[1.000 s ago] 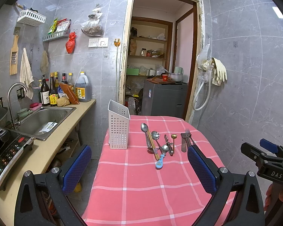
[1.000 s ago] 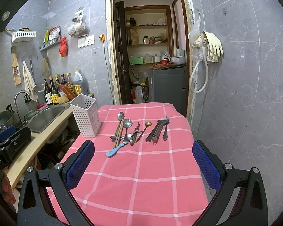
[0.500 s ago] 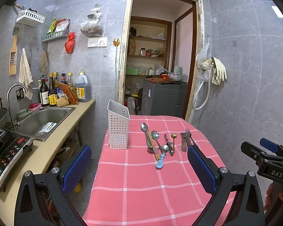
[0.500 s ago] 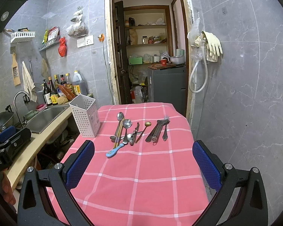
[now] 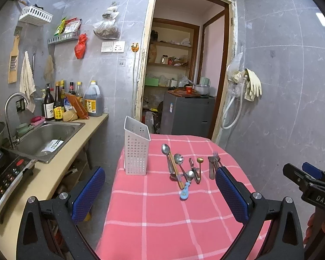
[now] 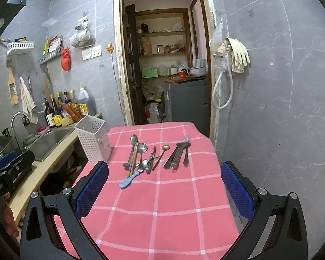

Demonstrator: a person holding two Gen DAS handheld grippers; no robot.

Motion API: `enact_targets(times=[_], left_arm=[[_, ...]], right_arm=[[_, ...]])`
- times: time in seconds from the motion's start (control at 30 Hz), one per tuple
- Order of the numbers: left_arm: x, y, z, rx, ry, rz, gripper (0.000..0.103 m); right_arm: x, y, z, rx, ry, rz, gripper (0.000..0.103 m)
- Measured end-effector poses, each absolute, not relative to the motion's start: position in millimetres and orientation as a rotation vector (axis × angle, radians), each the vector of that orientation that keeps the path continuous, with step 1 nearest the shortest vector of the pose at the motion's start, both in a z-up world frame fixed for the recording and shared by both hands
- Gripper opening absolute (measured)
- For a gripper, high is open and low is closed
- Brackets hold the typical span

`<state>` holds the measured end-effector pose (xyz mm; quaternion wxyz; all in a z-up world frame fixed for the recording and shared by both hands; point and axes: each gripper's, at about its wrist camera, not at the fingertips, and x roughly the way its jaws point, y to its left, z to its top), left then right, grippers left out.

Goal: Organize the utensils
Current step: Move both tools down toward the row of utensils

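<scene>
On the table under a pink checked tablecloth (image 6: 158,212), a white perforated plastic utensil holder (image 6: 93,140) stands upright near the left edge, toward the far end. Right of it, across the far half of the cloth, lies a loose cluster of cutlery: a long steel spoon (image 6: 134,139) beside wooden chopsticks (image 6: 132,162), a rounder steel spoon (image 6: 142,147), a small spoon with a light blue plastic handle (image 6: 127,181) nearest the near edge, a gold-bowled teaspoon (image 6: 165,147), then steel forks and knives (image 6: 179,153) toward the right edge. The left gripper (image 5: 160,192) and the right gripper (image 6: 164,187) hover above the near end, jaws wide apart and empty.
</scene>
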<state>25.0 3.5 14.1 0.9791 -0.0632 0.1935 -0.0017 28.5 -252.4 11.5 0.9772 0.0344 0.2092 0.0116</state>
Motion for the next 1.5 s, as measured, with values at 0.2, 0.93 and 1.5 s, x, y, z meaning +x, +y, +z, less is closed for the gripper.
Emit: enact_targets(times=[0.2,0.93,1.5], left_arm=[[48.7,1.5,22.9,-0.109,0.376,-0.028,0.102],[201.4,-46.6,2.8,-0.115,0.382,-0.002,0.102],[319.1,-89.2,-71.7,-0.086,0.585,-0.037,0.099]], right_arm=[[44.1,-253.8,25.9,0.047,0.401,0.009,0.102],[225.6,-301.3,28.3,0.021,0.395,0.088,0.102],[356.6,-326.8,-64.9,0.055,0.574,0.250,0.102]])
